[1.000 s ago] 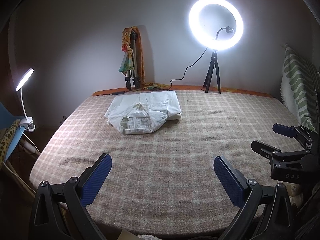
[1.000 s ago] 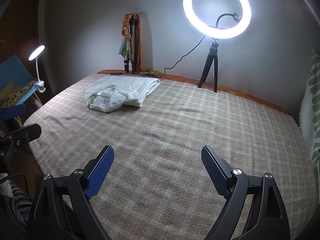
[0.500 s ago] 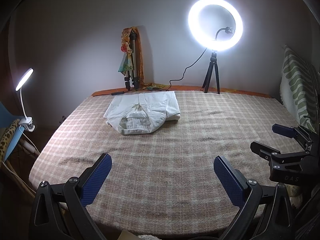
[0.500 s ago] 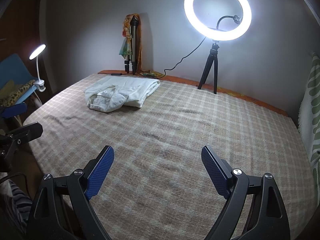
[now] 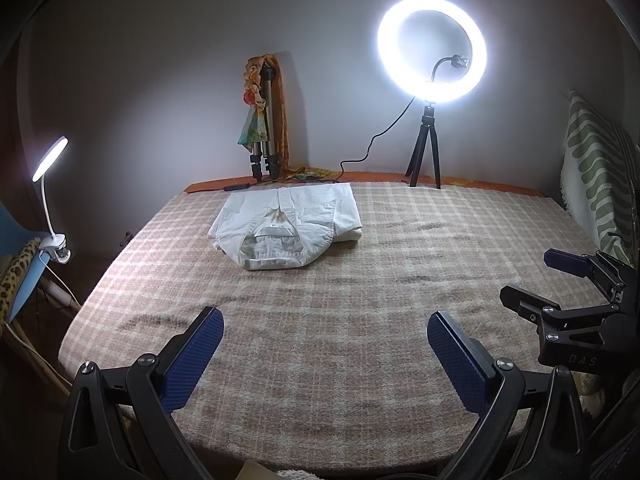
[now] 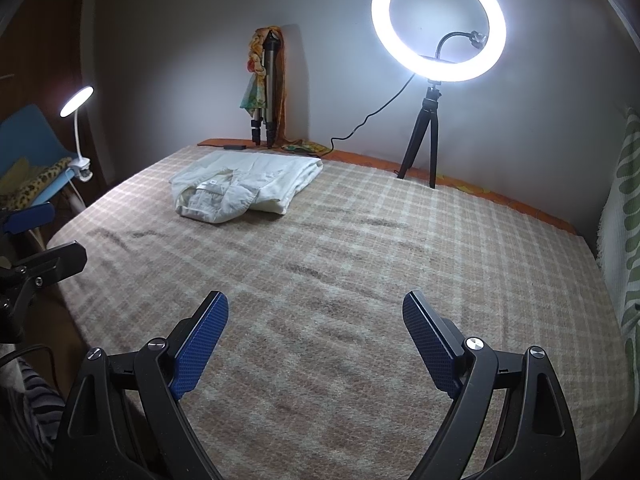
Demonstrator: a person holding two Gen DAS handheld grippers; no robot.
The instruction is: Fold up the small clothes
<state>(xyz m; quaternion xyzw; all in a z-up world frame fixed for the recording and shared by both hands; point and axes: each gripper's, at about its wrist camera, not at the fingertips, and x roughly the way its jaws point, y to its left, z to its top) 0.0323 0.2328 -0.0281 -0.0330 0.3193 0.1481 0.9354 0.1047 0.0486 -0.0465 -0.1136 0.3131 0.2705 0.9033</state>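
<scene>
Your left gripper [image 5: 325,338] has a black frame of triangular cut-out arms, silver round screw heads at the joints, and dark blue fingers [image 5: 192,356] with a fine dotted grip texture. Your right gripper [image 6: 315,328] is built the same: black frame, silver screws, blue textured fingers [image 6: 200,354]. Seen from the left wrist, its black body carries the pale letters "DAS".

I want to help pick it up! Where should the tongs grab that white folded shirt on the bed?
Probably the thick folded edge on the white shirt's right side, coming in low from the right with the open right tongs. There the layers stack into a rounded lip clear of the checked blanket, so a finger could likely slide under; the near collar end looks lumpy.
</scene>
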